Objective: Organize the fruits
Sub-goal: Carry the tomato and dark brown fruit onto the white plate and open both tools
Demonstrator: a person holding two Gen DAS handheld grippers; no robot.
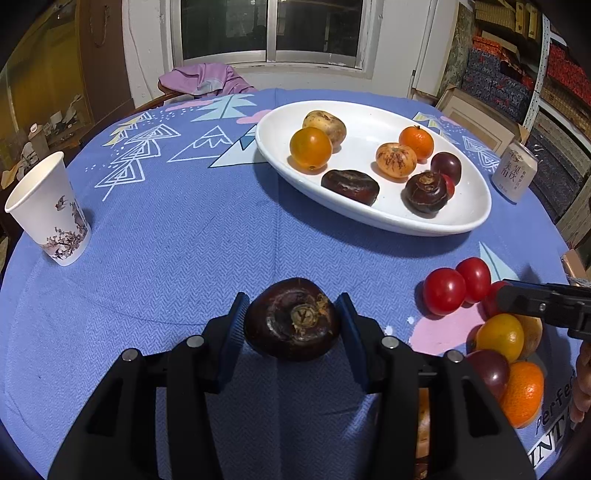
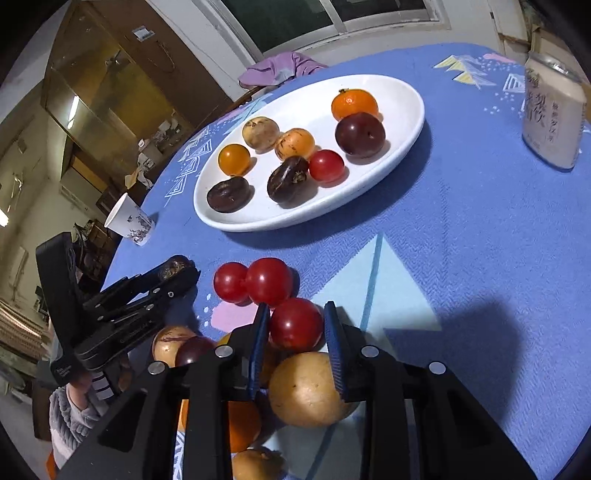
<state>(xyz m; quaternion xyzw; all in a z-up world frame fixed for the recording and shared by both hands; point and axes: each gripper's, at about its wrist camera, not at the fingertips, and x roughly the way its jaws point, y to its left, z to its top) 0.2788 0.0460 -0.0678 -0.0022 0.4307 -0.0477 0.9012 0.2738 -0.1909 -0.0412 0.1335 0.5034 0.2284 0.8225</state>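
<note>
White plate [image 1: 373, 218] – blue patterned tablecloth [image 1: 177, 236]

on the blue patterned tablecloth [image 1: 177, 236] we see a white paper cup [image 1: 50, 210] printed with blossoms, standing upright at the left, and a pale drink can [image 2: 552, 122] at the right. a purple garment [image 1: 207, 79] lies beyond, under a window [image 1: 269, 29].

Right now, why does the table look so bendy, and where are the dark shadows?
Left wrist view: the fisheye lens curves the table, and the white plate casts a dark shadow toward the camera. Right wrist view: the tomatoes show shiny glare spots.
</note>
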